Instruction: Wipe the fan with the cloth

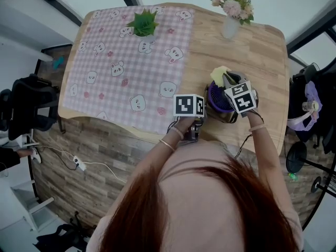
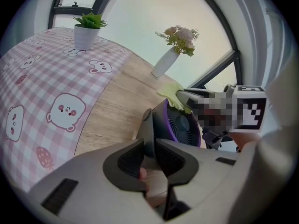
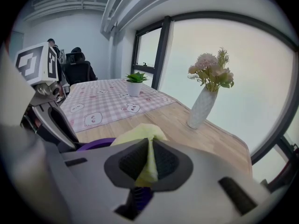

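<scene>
Near the front edge of the pale wooden bench (image 1: 262, 51), off the right-hand corner of the pink checked tablecloth with bear prints (image 1: 121, 51), stands the small round fan with a dark grey housing and purple-ringed grille (image 1: 220, 101). A white vase of pink flowers (image 1: 230, 28) and a green potted plant (image 1: 143, 24) sit well apart at the far side.

The left tool (image 2: 152, 157) is partly closed, with the fan's dark housing running down between its jaws; the pads look to be against it, steadying the fan. The right tool (image 3: 149, 160) is clamped on a thin fold of the soft yellow cloth (image 3: 140, 134), which bunches out ahead of the jaws and lies at the fan's upper rim.

The main risk, I judge, is the fan's place close to the edge: a firm wipe could slide or tip it off if the left hold is slight. The cloth is pinched by a narrow fold only, so dragging across the ribs might pull it free, or catch a loose corner in the grille.

The fan's face shows fine radial ribs over dark blades inside the purple ring; whether it is dusty cannot be told.
</scene>
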Tool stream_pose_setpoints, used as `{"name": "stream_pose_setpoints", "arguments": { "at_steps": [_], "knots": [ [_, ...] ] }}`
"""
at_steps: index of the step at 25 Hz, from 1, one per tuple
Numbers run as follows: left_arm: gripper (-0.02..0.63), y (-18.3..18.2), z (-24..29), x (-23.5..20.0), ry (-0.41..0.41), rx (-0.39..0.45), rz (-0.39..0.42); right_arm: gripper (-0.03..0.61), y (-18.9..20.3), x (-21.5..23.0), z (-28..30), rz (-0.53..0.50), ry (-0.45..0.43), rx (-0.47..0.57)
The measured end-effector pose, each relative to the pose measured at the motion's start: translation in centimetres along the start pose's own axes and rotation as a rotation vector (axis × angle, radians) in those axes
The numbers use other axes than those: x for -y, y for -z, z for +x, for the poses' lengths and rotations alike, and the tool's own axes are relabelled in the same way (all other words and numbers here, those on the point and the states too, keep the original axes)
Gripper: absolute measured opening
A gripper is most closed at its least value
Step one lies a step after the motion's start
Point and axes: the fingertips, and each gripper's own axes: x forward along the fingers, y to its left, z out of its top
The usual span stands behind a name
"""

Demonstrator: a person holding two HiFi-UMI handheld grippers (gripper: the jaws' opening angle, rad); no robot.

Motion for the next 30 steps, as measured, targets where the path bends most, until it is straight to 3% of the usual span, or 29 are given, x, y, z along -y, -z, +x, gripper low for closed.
{"name": "stream_pose_setpoints", "arguments": {
  "at_steps": [6,12,18,27,30],
  "knots": [
    [0.077,0.3,1.4,-0.4,-0.004,-0.112,-0.01,0.025,0.2,0.1,0.3,0.036,-0.012,0.009],
    [0.077,0.3,2.4,-0.5,-0.052,-0.218,0.112,0.025,0.0,0.0,0.2,0.04,-0.017,0.015],
    [0.077,0.4,3.6,-0.9,-0.091,-0.284,0.168,0.025,-0.1,0.1,0.2,0.036,-0.028,0.015],
    [0.052,0.0,3.9,-1.4,-0.171,-0.236,0.178,0.025,-0.4,-0.2,0.4,0.006,-0.038,0.011],
    [0.052,-0.1,3.9,-1.6,-0.18,-0.213,0.146,0.025,-0.8,-0.4,0.8,-0.029,-0.05,0.015]
  ]
}}
